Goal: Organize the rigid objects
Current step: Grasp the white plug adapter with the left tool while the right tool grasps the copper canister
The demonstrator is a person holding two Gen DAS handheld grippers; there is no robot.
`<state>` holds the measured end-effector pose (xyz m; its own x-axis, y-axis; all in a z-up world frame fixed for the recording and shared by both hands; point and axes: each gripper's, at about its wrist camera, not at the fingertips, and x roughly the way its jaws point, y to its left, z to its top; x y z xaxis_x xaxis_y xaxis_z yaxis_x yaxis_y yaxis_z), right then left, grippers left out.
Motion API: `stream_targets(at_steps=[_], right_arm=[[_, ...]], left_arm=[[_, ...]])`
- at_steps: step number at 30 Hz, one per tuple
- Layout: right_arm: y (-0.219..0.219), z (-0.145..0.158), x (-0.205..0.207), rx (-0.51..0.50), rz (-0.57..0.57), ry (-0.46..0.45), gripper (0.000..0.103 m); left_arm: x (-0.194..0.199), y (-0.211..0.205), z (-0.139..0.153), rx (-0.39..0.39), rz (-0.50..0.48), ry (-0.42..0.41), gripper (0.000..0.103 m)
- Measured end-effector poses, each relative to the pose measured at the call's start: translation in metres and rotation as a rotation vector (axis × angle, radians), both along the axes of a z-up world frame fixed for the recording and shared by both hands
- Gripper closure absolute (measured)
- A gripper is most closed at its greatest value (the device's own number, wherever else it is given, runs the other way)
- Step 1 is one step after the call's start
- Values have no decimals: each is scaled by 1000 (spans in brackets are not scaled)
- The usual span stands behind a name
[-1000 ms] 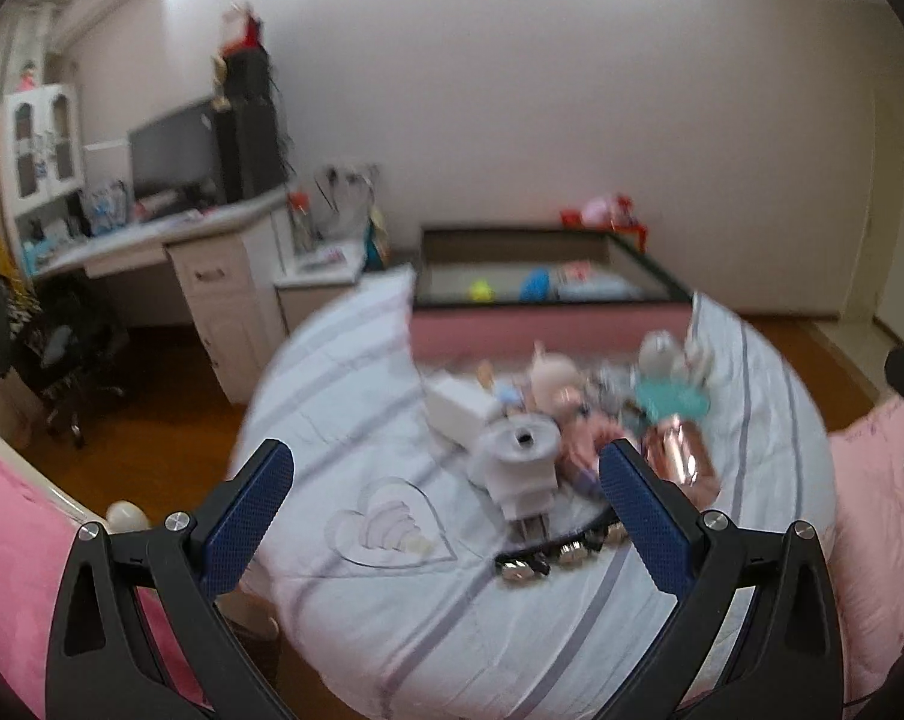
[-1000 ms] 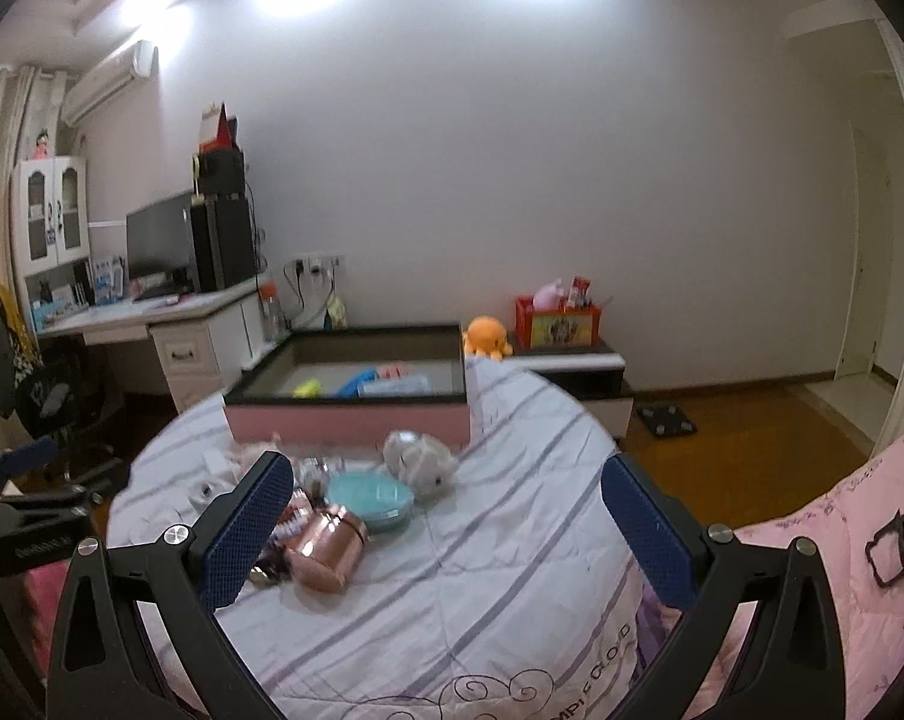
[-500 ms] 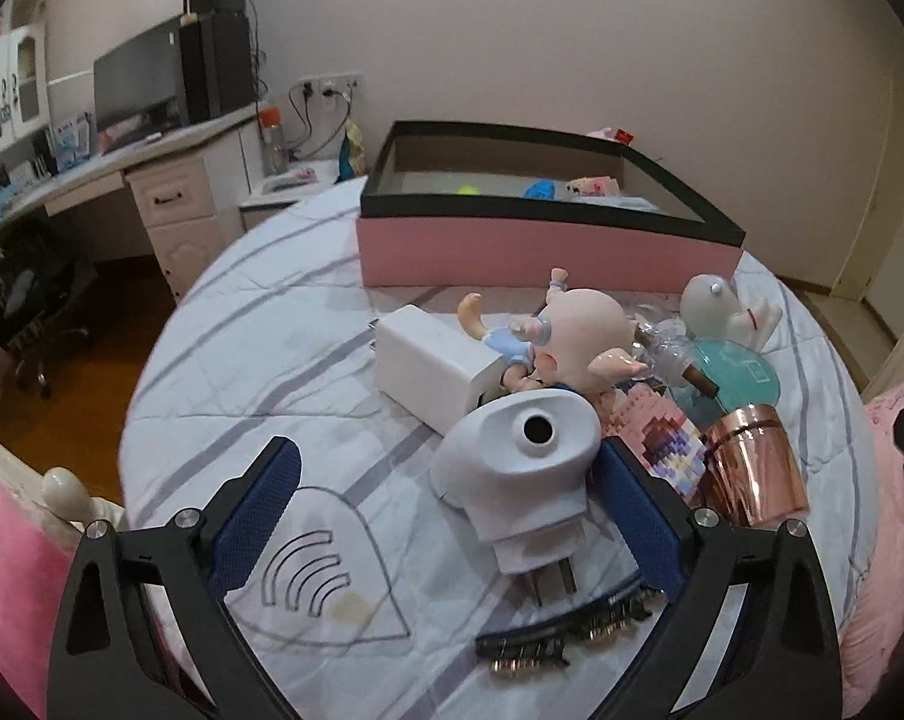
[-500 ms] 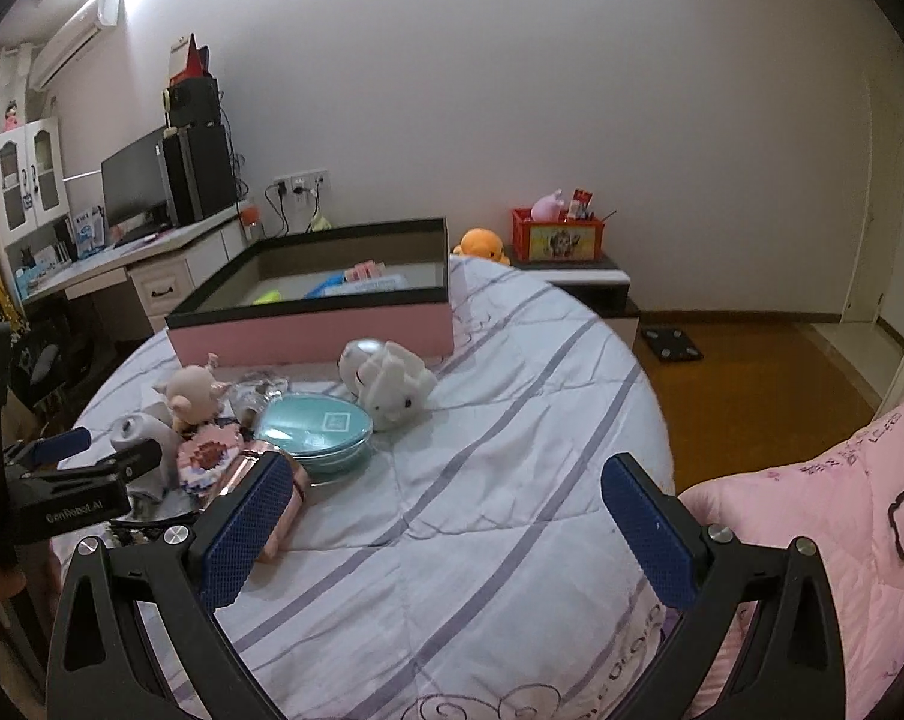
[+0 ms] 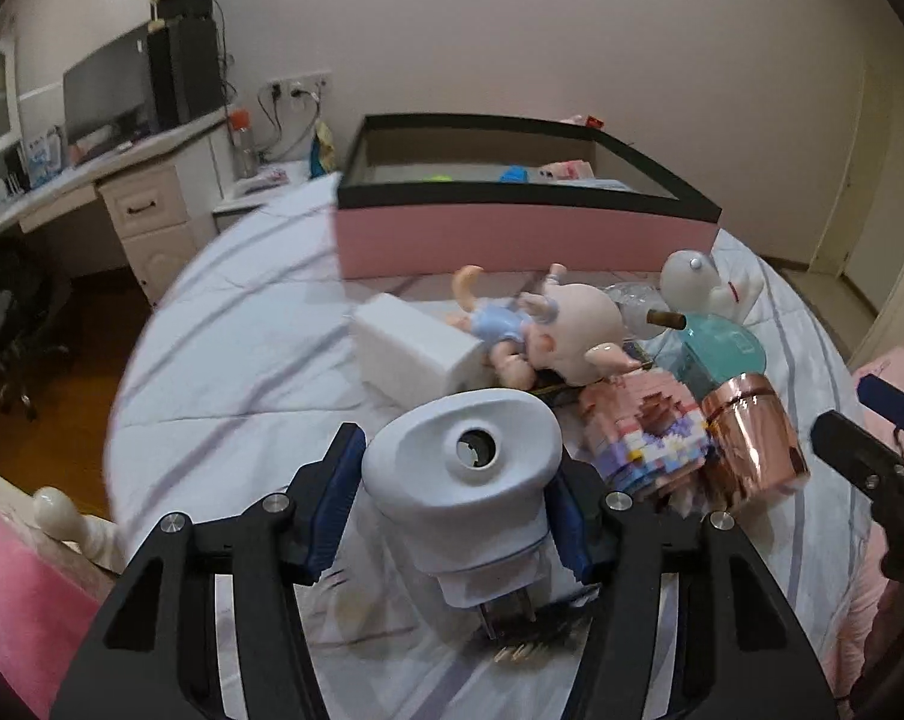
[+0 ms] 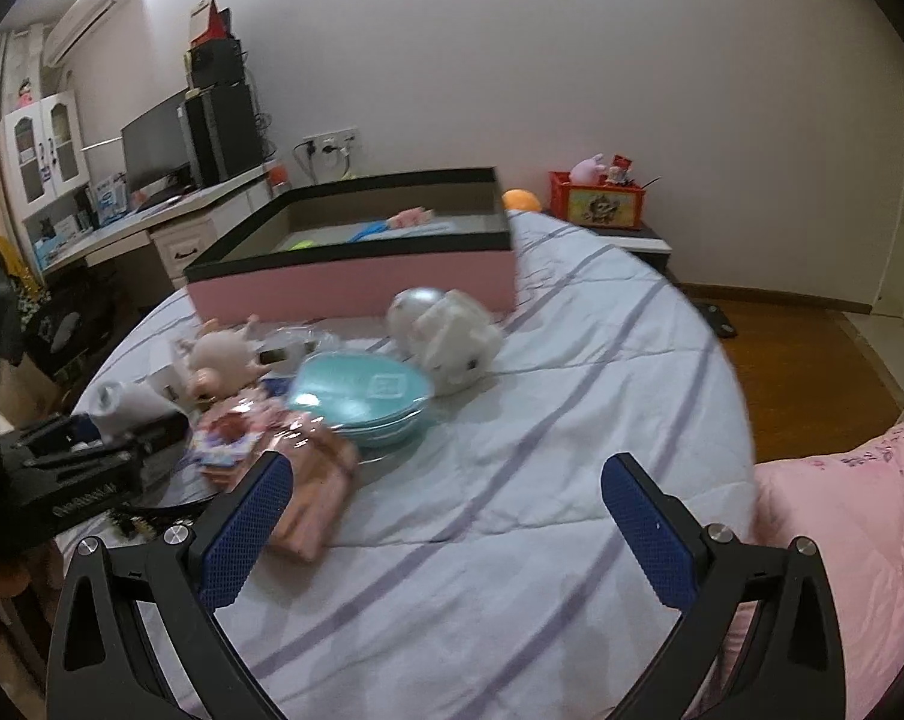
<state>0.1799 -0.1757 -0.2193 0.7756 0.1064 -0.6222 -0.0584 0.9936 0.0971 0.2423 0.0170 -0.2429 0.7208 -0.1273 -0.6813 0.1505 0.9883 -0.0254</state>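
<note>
We find the white plug-in device (image 5: 460, 480) at lower centre between the closing left gripper (image 5: 452, 516); right gripper (image 6: 446, 516) gapes empty.

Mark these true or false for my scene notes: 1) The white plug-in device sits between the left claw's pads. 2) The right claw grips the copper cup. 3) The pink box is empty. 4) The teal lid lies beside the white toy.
1) True: the white plug-in device is between the pads of the left claw, whose jaws are closing.
2) False: the right claw is open, holding nothing; the copper cup lies on the bed.
3) False: the pink box holds a few small items.
4) True: the teal lid lies beside the white toy.
</note>
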Motion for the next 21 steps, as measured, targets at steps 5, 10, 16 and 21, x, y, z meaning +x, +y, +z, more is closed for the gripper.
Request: stream_targets(at_steps=[5,10,16,21], right_arm=[[24,-4,3,3,47,10,0],[35,-18,16,13,31,57,1],[27,-24,15,-55,-8,91,55],[16,-27,24,-2,40,104,55]], left_arm=[[-15,16,8,10,20,-10,46],[-19,19,7,13,8,-9,46],[-22,16,10,0,-9,-20,46],[-19,11,11,-10,-23,-12,45]])
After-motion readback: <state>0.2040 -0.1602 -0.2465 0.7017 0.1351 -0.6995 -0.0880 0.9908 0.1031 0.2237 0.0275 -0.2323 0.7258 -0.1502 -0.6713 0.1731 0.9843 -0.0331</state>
